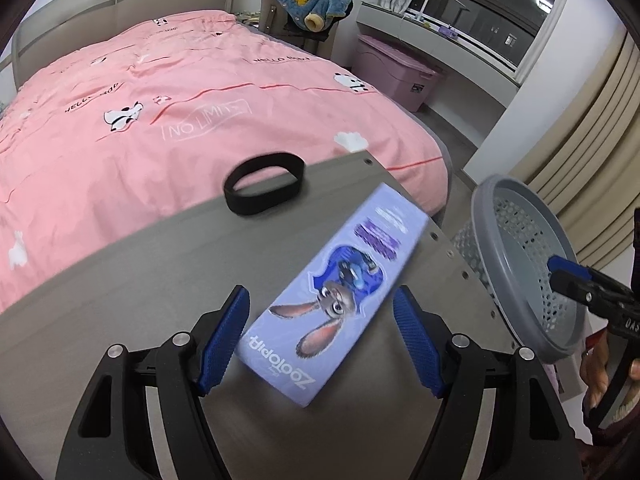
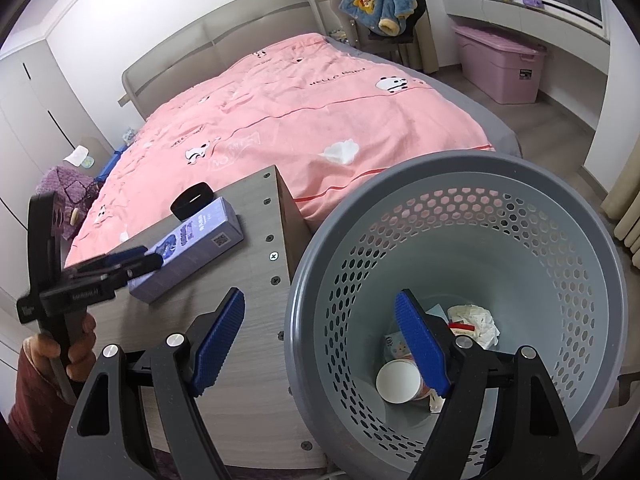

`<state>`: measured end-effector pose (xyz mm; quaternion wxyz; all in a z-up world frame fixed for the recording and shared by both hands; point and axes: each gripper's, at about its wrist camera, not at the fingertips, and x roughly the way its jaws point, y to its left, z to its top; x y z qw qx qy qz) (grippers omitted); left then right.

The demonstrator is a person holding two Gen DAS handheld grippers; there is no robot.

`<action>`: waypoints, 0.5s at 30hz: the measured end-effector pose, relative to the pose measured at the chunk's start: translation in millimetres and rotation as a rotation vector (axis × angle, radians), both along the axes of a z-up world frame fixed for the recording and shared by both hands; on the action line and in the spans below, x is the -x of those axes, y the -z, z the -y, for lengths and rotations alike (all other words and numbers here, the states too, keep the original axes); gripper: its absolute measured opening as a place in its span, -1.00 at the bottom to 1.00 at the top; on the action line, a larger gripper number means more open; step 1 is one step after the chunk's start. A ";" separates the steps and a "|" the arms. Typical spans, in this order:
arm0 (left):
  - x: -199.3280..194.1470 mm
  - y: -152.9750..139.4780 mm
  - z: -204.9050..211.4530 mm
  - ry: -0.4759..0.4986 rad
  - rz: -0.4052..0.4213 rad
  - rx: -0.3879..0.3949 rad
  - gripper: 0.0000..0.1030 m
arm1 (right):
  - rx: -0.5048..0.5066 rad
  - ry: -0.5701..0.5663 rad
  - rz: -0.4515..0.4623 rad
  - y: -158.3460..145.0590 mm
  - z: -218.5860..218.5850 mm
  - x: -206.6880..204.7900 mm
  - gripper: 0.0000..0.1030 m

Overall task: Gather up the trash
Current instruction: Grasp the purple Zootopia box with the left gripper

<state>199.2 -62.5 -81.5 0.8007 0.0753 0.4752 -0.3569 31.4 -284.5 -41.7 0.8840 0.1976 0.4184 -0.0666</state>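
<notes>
A purple Zootopia box (image 1: 340,292) lies flat on the grey table (image 1: 140,300), with its near end between the fingers of my left gripper (image 1: 322,290). That gripper is open, and bare table shows between each blue pad and the box. In the right wrist view the left gripper (image 2: 152,258) hovers at the box (image 2: 192,252). My right gripper (image 2: 320,293) is open astride the rim of the grey mesh basket (image 2: 520,172); one finger is outside, one inside. A paper cup (image 2: 398,384) and crumpled tissue (image 2: 476,320) lie in the basket.
A black band (image 1: 264,184) lies on the table beyond the box. The basket (image 1: 520,280) stands against the table's right edge. Behind is a bed with a pink duvet (image 1: 160,100), a pink storage bin (image 2: 500,64), and a chair with a blue jacket (image 2: 380,0).
</notes>
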 end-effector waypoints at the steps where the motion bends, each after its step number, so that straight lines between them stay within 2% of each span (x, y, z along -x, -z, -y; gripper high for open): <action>1: 4.6 0.8 0.6 0.003 -0.005 0.001 0.38 | 0.000 -0.001 0.001 -0.3 -0.1 0.4 0.48; 15: 67.3 6.5 27.8 0.038 -0.054 0.021 0.38 | -0.015 -0.005 0.037 -8.7 3.1 11.2 0.48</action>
